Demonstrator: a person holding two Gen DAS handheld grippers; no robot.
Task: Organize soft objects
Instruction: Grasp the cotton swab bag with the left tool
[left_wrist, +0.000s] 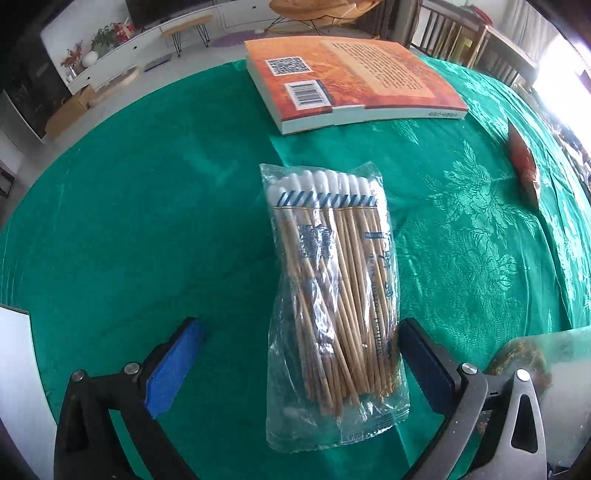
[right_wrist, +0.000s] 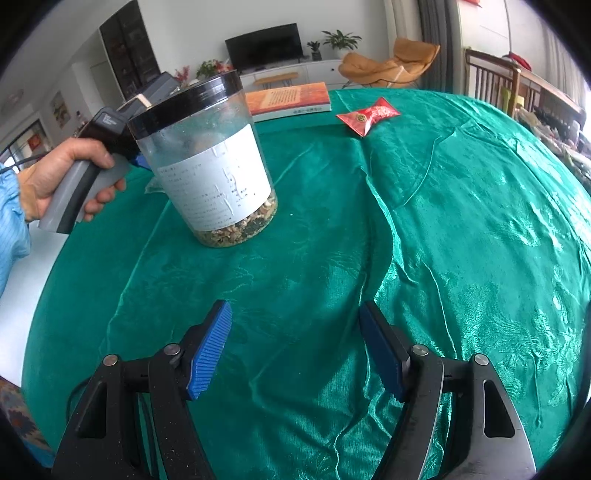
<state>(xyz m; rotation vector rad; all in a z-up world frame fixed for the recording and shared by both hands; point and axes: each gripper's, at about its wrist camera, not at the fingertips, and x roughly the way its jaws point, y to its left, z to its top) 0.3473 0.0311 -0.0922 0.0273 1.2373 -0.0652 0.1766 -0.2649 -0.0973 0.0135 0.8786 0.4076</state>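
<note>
A clear plastic bag of wooden cotton swabs (left_wrist: 332, 295) lies flat on the green tablecloth (left_wrist: 129, 221), white tips pointing away. My left gripper (left_wrist: 299, 325) is open wide and straddles the near half of the bag. Its right pad sits close beside the bag's edge, while the left pad stands well apart. A red soft packet (right_wrist: 367, 114) lies far off on the cloth, also seen as the red packet (left_wrist: 524, 162) at the right. My right gripper (right_wrist: 295, 308) is open over bare cloth with nothing between its fingers.
An orange book (left_wrist: 351, 81) lies at the far edge. A clear jar (right_wrist: 207, 162) with a black lid and white label stands left of centre, hiding the left gripper's fingers. A hand (right_wrist: 66, 173) holds that gripper's handle. The cloth is wrinkled.
</note>
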